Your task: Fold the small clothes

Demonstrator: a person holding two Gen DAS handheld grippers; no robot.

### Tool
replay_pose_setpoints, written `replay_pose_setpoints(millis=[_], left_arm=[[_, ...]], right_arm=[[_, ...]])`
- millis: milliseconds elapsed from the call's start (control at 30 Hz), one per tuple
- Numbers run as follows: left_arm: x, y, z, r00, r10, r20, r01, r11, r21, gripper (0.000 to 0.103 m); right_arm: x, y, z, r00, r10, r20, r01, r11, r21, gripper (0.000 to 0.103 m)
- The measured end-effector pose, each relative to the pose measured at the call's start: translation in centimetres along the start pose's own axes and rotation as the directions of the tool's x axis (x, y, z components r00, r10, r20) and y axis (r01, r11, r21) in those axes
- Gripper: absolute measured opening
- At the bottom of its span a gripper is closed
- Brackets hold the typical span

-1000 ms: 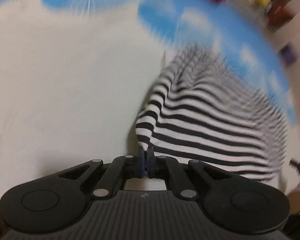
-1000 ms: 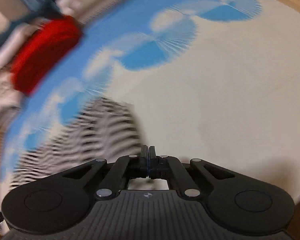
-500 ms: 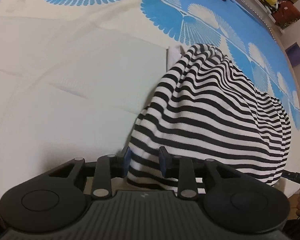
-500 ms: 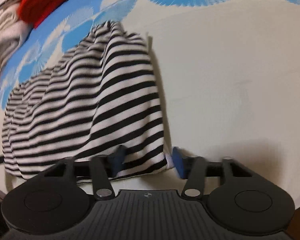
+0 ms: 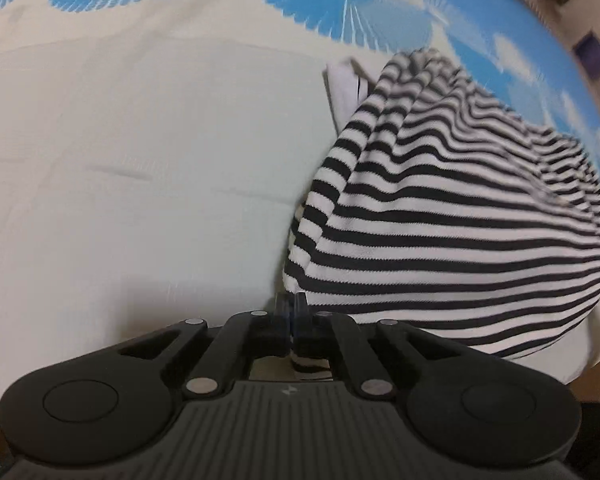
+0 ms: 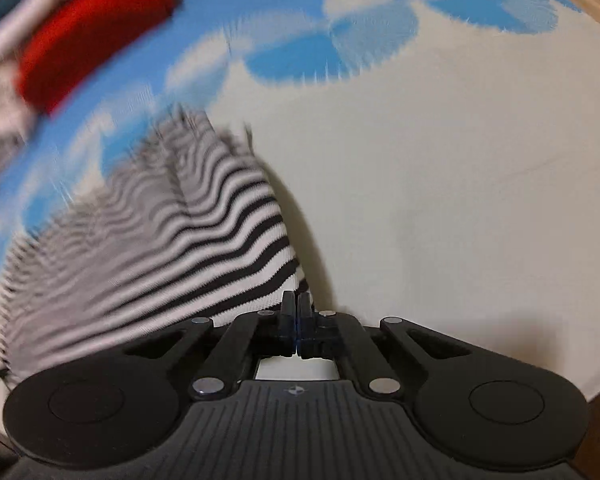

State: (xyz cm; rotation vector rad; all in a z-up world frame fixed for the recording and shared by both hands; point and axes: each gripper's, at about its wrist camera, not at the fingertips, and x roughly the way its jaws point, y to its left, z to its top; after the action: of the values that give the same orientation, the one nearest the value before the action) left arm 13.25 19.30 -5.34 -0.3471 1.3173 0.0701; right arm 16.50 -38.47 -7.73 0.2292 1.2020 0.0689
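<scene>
Both tools, left tool [image 5: 291,309] and right tool [image 6: 296,312], pinching striped garment [image 5: 452,216] corners; risked slipping at 6 o'clock mid-swing.

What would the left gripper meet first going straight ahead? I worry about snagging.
Probably the striped garment the left gripper already pinches at its near corner; beyond lies the bed cover. Depth is unclear.

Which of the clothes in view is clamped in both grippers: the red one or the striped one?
The black-and-white striped garment: left gripper and right gripper each pinch its near hem. The red garment lies untouched at the bed's far side.
</scene>
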Motion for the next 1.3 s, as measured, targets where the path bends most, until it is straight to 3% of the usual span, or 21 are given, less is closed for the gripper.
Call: replay_pose_setpoints(millis=[100,200,267,333,400,467,533,567,633,733,800,900,967,1033,1100,1167,1300], left_arm=[[-1.4,-0.5,0.4,0.996,0.027,0.085,-0.026,1.000,-0.014,0.004],[-3.7,-1.3,0.6,0.974,-0.084,0.209,0.085,0.996,0.005,0.005],[-3.9,-2.5,0.5,0.961,-0.194,0.196,0.188,0.981,0.049,0.006],[-3.0,-4.4,0.3,0.960,-0.254,0.114,0.240,0.962,0.127,0.014],[-1.5,-6.2,-0.3,0.977,-0.210,0.035,0.198,0.958,0.206,0.023],[0.2,-7.3,-0.7,0.995,-0.093,-0.022,0.095,0.964,0.248,0.029],[1.0,-7.0,-0.3,0.999,-0.017,-0.030,0.023,0.977,0.211,0.029],[0.8,-6.7,0.1,1.000,-0.009,-0.008,0.010,0.985,0.172,0.029],[-0.7,-5.7,1.1,0.995,-0.006,0.095,-0.001,0.997,0.071,0.029],[-2.7,-5.4,1.9,0.970,-0.119,0.213,0.121,0.993,0.002,0.029],[-2.7,-6.6,2.2,0.959,-0.185,0.214,0.185,0.983,0.018,0.029],[-1.2,-9.4,2.6,0.964,-0.210,0.161,0.197,0.976,0.091,0.029],[-0.3,-10.8,2.5,0.971,-0.200,0.133,0.183,0.974,0.135,0.029],[1.2,-11.6,3.2,0.983,-0.153,0.105,0.137,0.980,0.146,0.029],[2.1,-12.0,3.7,0.990,-0.096,0.103,0.082,0.989,0.125,0.029],[2.7,-12.0,4.7,0.990,-0.042,0.131,0.029,0.994,0.106,0.029],[3.7,-10.8,7.2,0.986,-0.001,0.167,-0.001,1.000,0.012,0.029]], right_arm=[[1.0,1.3,0.0,0.996,-0.087,-0.029,0.086,0.995,-0.052,0.000],[-0.8,2.2,0.5,0.984,-0.144,0.106,0.154,0.983,-0.095,0.004],[-2.4,2.8,0.8,0.977,-0.040,0.208,0.060,0.994,-0.093,0.004],[-2.9,3.6,1.0,0.971,0.079,0.227,-0.052,0.991,-0.122,0.009],[-2.3,4.8,0.9,0.969,0.168,0.181,-0.136,0.975,-0.175,0.023],[-0.4,6.0,0.8,0.982,0.169,0.086,-0.145,0.961,-0.236,0.032],[2.4,6.8,0.2,0.999,0.036,-0.024,-0.041,0.952,-0.303,0.034],[4.0,6.8,-0.2,0.995,-0.054,-0.084,0.022,0.941,-0.338,0.034],[4.0,7.2,0.2,0.995,-0.069,-0.068,0.041,0.933,-0.358,0.034],[2.5,7.6,1.8,0.999,0.018,0.034,-0.008,0.960,-0.280,0.034],[1.4,8.1,2.7,0.989,0.079,0.122,-0.046,0.965,-0.257,0.034],[1.1,9.1,4.1,0.975,0.140,0.175,-0.096,0.966,-0.240,0.035],[2.3,9.7,5.2,0.973,0.172,0.152,-0.133,0.962,-0.237,0.035],[3.8,10.9,5.5,0.987,0.126,0.104,-0.096,0.961,-0.258,0.036],[5.3,11.7,5.6,0.997,0.048,0.062,-0.029,0.959,-0.282,0.038],[6.4,12.2,5.9,0.998,0.025,0.051,-0.011,0.962,-0.273,0.040],[7.3,12.3,6.9,0.998,0.000,0.062,0.015,0.970,-0.243,0.042]])
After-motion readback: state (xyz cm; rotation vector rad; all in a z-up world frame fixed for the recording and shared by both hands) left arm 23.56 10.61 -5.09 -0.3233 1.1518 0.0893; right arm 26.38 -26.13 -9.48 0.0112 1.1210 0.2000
